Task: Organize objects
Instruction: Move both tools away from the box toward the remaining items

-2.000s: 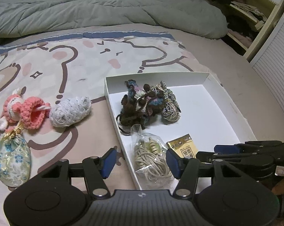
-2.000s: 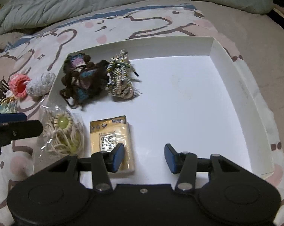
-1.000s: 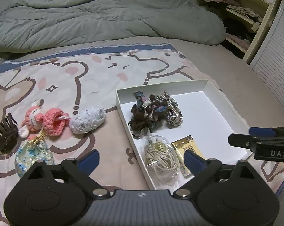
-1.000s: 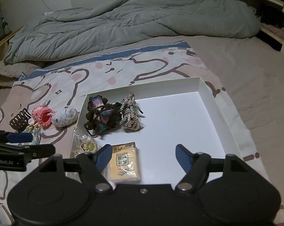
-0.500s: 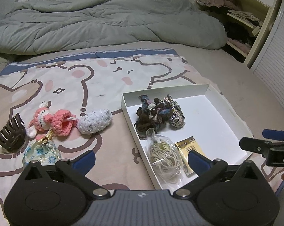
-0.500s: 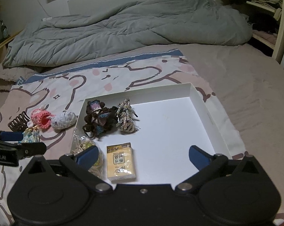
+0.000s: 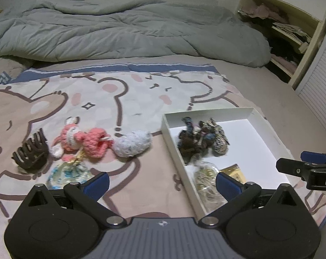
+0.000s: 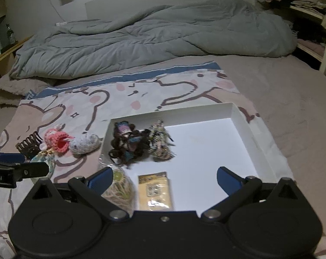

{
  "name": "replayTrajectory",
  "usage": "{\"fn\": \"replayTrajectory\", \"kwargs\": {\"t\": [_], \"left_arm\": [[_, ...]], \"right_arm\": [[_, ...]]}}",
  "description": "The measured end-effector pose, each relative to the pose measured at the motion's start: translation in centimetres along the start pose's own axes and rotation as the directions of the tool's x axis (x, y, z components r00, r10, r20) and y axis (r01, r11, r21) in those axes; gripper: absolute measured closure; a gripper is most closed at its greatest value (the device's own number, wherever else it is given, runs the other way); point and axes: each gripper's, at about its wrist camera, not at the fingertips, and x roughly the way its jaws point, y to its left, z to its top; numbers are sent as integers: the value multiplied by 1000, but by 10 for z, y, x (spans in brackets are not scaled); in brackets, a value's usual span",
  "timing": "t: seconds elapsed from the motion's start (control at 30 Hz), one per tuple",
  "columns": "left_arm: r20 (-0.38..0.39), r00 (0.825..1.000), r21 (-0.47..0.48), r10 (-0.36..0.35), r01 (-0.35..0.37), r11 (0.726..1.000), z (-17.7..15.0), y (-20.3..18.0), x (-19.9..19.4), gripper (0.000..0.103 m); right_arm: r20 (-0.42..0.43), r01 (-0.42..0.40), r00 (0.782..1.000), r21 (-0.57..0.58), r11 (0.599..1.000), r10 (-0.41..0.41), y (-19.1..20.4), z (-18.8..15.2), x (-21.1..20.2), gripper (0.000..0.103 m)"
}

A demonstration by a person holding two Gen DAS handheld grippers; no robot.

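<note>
- Sorted so far: the shallow white cardboard box (image 8: 258,142) on the bed holds four items: a dark brown tangle of yarn hair ties (image 8: 128,144), a striped braided cord bundle (image 8: 160,142), a clear bag of beige cord (image 8: 119,190) and a flat yellow packet (image 8: 155,191).
- Left to sort, by this reading: four items lie on the cartoon-print blanket (image 7: 124,95), just left of the box: a brown plastic claw clip (image 7: 31,151), a pink crocheted doll (image 7: 83,140), a white-grey knitted pouch (image 7: 132,143) and a blue floral drawstring bag (image 7: 67,173). The task looks about half done.
- Left tongs (image 7: 161,182): spread wide, empty, over the blanket beside the box's near left wall.
- Right tongs (image 8: 164,180): spread wide, empty, above the packet.
- Change from two seconds ago: both tongs stood narrower and low over the box; both views are now higher and farther back, and the claw clip has entered the left view.
</note>
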Motion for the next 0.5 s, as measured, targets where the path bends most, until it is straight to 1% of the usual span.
{"fn": "replayTrajectory", "kwargs": {"t": [0.33,0.5], "left_arm": [[18,999,-34,51,-50,998,2,48,-11,0],[18,998,-45,60,-60,997,1,69,-13,0]], "right_arm": [[16,-84,996,-54,995,85,43,12,20,0],[26,-120,992,-72,990,122,64,19,30,0]]}}
